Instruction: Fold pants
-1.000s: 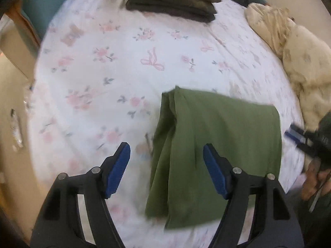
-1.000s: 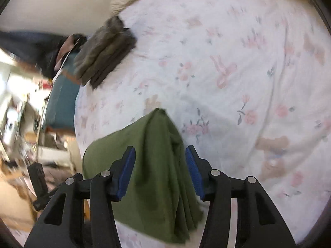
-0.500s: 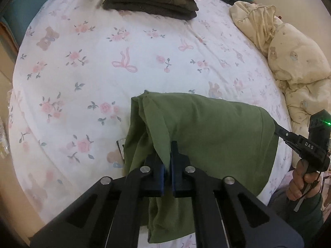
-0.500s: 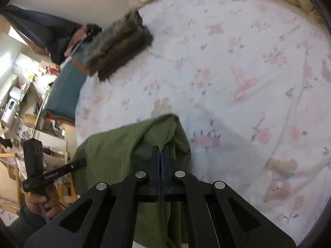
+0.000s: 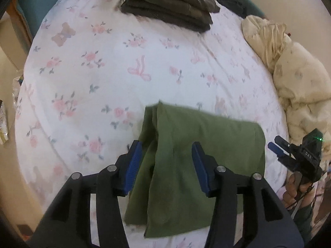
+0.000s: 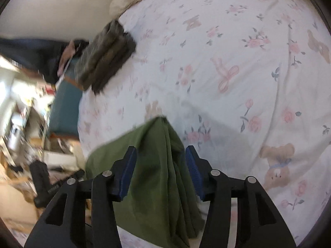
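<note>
Left wrist view: the folded green pants (image 5: 198, 157) lie at the near edge of the floral bedsheet (image 5: 115, 66), long axis running across, lower edge hidden by the tongs. The left gripper (image 5: 166, 165) has just been opening, pads clear of the cloth between them. The right gripper (image 6: 160, 172) likewise stands open over the fold; its side lettering is unreadable. Darker folded clothes (image 5: 169, 4) sit far off.

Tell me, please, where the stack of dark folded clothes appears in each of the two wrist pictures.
Left wrist view: the stack of dark folded clothes lies at the top centre, on the far edge of the floral sheet.
Right wrist view: the stack lies at the upper left, at the sheet's edge.
Shared landmark: the green pants between the jaws at the bottom of both.
</note>
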Motion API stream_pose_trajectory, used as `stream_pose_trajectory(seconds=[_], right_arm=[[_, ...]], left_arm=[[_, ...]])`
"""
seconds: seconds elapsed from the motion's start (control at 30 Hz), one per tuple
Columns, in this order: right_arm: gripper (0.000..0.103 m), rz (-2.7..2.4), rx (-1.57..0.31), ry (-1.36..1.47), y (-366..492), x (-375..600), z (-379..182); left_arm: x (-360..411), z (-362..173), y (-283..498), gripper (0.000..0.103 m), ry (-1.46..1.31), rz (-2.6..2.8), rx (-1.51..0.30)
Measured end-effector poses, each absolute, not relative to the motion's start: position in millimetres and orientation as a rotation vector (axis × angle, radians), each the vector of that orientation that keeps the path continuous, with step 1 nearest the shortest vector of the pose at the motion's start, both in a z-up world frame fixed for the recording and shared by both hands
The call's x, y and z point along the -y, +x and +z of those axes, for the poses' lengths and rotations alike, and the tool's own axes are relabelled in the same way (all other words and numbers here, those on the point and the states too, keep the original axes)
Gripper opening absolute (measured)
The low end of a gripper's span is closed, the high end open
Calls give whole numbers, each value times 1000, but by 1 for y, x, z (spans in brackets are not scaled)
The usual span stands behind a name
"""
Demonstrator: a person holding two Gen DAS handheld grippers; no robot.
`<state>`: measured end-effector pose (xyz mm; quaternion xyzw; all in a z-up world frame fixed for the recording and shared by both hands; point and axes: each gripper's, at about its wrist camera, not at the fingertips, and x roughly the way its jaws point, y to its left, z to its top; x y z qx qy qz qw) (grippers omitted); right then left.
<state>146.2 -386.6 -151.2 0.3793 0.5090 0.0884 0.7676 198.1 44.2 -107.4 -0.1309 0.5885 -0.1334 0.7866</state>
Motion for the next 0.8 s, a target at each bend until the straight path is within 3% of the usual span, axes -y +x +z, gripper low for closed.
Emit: stream_pose_trajectory(seconds=[0.1, 0.2, 0.23, 0.27, 0.3, 0.33, 0.37, 0.43, 0.63, 0.8], right_arm=[[52, 190, -1103, 851, 163, 389, -159], [46, 201, -1146, 835, 178, 381, -173], [40, 216, -1160, 823, 182, 376, -178], [32, 231, -1167, 804, 185, 371, -179], [25, 232, -1163, 760, 187, 366, -177], [10, 239, -1156, 723, 189, 364, -175], [1, 243, -1156, 689, 190, 361, -172], [1, 242, -1125, 640, 188, 359, -163], [0, 197, -1041, 619, 164, 367, -138], [0, 131, -1116, 591, 167, 367, -153]], left_arm=[[-39, -120, 215, 47, -277, -269, -1293], [-38, -130, 226, 46, -326, -270, -1286], [-37, -132, 229, 42, -338, -287, -1277], [-35, -134, 232, 31, -342, -318, -1268], [-31, -135, 233, 28, -329, -338, -1273], [-27, -138, 235, 25, -294, -345, -1290], [-26, -138, 235, 13, -280, -346, -1283], [-25, -133, 233, 4, -254, -328, -1263], [-28, -118, 225, 2, -235, -299, -1226], [-25, -120, 227, 2, -203, -273, -1228]])
